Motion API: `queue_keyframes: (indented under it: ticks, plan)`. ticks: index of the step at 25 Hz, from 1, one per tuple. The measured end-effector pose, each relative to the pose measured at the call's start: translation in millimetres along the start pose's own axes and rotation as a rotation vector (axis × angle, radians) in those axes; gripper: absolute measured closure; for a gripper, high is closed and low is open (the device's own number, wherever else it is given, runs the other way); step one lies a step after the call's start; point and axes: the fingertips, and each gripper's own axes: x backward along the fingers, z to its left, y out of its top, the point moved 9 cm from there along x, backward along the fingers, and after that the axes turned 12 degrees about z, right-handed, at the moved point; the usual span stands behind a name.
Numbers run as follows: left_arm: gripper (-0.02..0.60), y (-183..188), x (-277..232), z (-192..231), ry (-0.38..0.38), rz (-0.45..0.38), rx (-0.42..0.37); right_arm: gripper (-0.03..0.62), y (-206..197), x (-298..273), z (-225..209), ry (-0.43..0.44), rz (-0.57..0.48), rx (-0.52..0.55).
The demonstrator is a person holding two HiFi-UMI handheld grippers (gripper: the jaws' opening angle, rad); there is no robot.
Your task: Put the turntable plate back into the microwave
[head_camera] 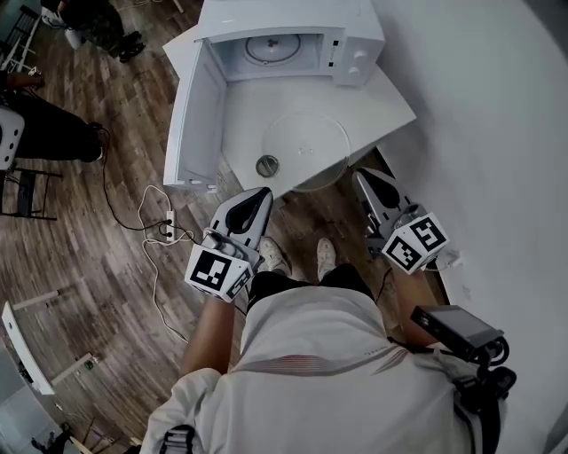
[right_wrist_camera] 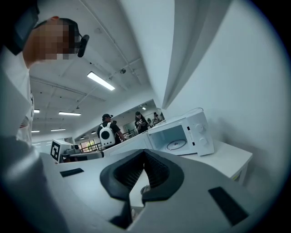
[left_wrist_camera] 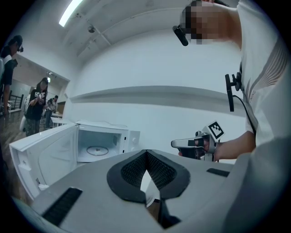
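Grey plastic left gripper [head_camera: 263,195] and right gripper [head_camera: 360,176] hover, jaws pressed together and empty, at the flat white table's [head_camera: 383,99] near edge. On it stands a boxy white microwave [head_camera: 284,13], door open; the round clear glass turntable plate [head_camera: 306,149] lies flat before it, beside a small metallic disc [head_camera: 267,165]

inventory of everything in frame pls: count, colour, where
microwave: 1, white, back of the table, door open to the left
ring: 1, pale, on the microwave floor
turntable plate: 1, clear glass, flat on the table in front of the microwave
small round item: 1, grey, on the table just left of the plate
table: 1, white, against the wall
power strip: 1, white, with cable, on the wood floor
bystanders: several, dark clothes, far left
shoes: 2, white, below the table edge
left gripper: 1, grey, shut, empty
right gripper: 1, grey, shut, empty
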Motion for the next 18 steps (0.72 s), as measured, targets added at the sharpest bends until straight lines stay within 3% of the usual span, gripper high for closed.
queue_keyframes:
  ticks: [8, 13, 18]
  plan:
    - [0.572, -18.7, -5.4, 10.7, -0.051, 0.037, 0.054, 0.588, -32.0, -10.9, -22.1, 0.005, 0.019, -0.183]
    - [0.572, -33.1, -8.7, 9.2, -0.040, 0.063, 0.083, 0.502, -58.1, -21.0, -50.9, 0.010, 0.089, -0.266]
    - [0.572, -45.2, -18.5, 4.5, -0.034, 0.079, 0.110, 0.444, -96.7, -29.9, -84.7, 0.021, 0.131, -0.453]
